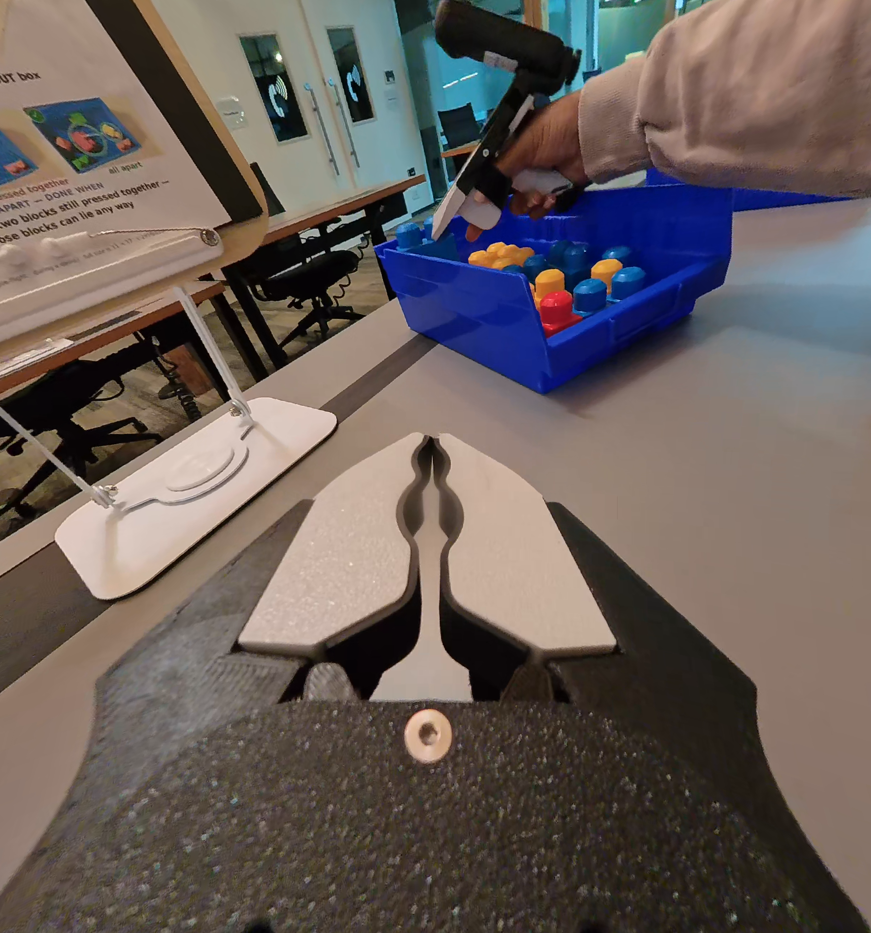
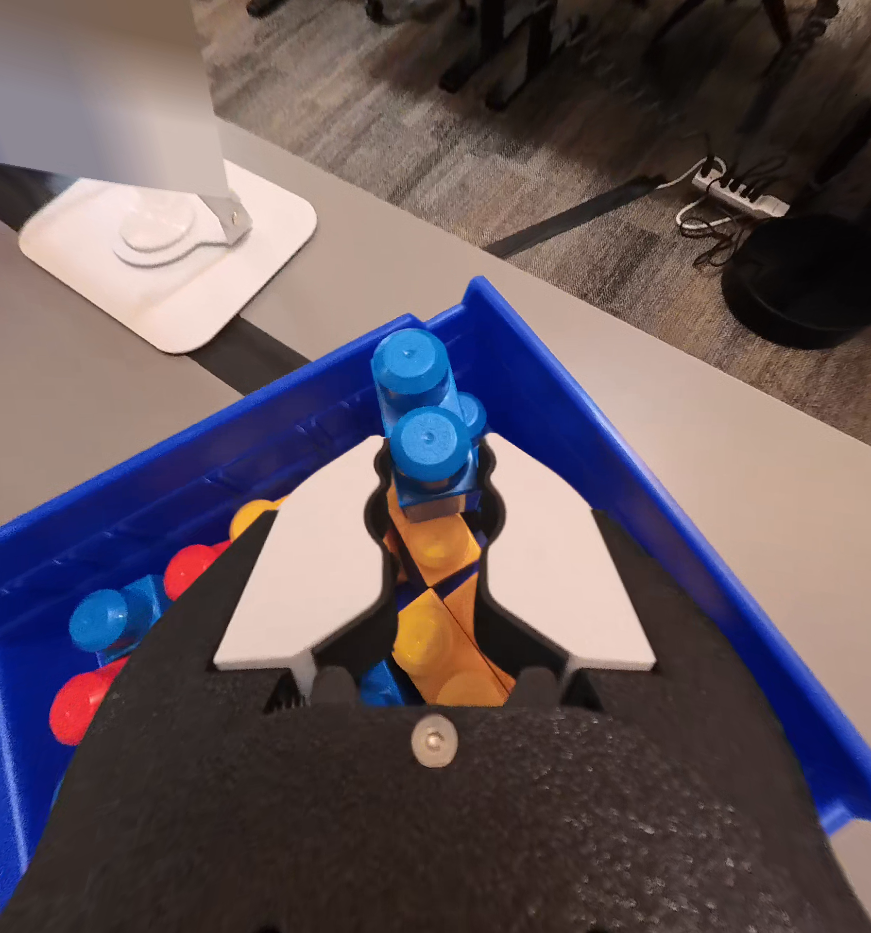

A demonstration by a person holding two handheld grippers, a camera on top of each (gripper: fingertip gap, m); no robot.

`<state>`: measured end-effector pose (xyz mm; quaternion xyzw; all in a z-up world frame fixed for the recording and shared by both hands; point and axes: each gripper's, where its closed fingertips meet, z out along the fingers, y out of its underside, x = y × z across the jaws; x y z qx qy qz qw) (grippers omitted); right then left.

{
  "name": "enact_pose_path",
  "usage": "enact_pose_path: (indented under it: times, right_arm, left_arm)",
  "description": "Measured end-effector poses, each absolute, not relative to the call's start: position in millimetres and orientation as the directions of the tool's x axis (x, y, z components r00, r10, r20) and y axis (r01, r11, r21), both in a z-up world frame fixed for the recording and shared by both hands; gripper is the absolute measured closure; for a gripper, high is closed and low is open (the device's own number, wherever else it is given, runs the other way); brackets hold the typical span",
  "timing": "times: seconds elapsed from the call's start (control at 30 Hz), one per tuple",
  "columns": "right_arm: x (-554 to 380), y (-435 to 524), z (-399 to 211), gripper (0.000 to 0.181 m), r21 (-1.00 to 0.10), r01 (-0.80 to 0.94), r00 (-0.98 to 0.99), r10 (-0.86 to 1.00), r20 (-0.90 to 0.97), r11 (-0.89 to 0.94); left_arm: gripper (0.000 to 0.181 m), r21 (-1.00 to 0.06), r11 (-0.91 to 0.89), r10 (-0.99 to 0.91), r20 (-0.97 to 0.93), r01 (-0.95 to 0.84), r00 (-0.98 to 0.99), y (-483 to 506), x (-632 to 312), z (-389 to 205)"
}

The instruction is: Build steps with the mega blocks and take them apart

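A blue bin on the grey table holds loose blue, yellow and red mega blocks. My right gripper reaches into the bin's far corner and is shut on a blue block whose studs stick up past the fingertips. Yellow blocks lie under the jaws; red and blue ones lie to the left. In the left wrist view the right gripper dips into the bin's far left corner. My left gripper is shut and empty, low over the bare table short of the bin.
A white stand base with an instruction sheet stands at the table's left edge; it also shows in the right wrist view. A dark strip crosses the table. Chairs, desks and floor lie beyond the table edge. Tip to tip, the grippers are about 40 cm apart.
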<state>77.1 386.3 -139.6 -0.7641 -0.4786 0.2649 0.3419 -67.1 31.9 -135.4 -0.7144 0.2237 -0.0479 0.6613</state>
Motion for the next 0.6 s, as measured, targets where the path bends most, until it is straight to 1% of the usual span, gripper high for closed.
enact_pose_path:
  times: [0.07,0.2,0.33,0.4,0.47,0.6]
  right_arm:
    - [78.1,385.3,-140.8,0.14,-0.752,0.592,0.389,0.92,-0.048,-0.29]
    - [79.5,380.6,-128.7,0.135,-0.752,0.612,0.362,0.932,-0.008,-0.244]
    - [77.9,366.4,-93.1,0.131,-0.807,0.566,0.355,0.933,0.056,-0.167]
    - [67.9,335.7,-73.6,0.134,-0.827,0.555,0.299,0.948,0.105,-0.084]
    - [54.1,289.7,-67.8,0.136,-0.819,0.573,0.205,0.968,0.146,0.002]
    - [25.4,187.9,-89.0,0.137,-0.789,0.607,0.003,0.992,0.123,0.096]
  left_arm:
    - [0.181,-0.965,-0.028,-0.388,-0.23,-0.26,0.893,32.0,-66.2,-136.9]
    - [0.181,-0.965,-0.036,-0.391,-0.227,-0.261,0.892,32.1,-66.4,-138.7]
    - [0.181,-0.969,-0.032,-0.378,-0.215,-0.245,0.9,32.3,-70.6,-135.7]
    - [0.181,-0.973,-0.027,-0.363,-0.204,-0.229,0.909,32.7,-74.7,-132.4]
    - [0.181,-0.977,-0.028,-0.348,-0.187,-0.209,0.919,33.6,-79.5,-129.7]
    - [0.181,-0.986,-0.036,-0.295,-0.143,-0.16,0.945,36.3,-93.6,-127.2]
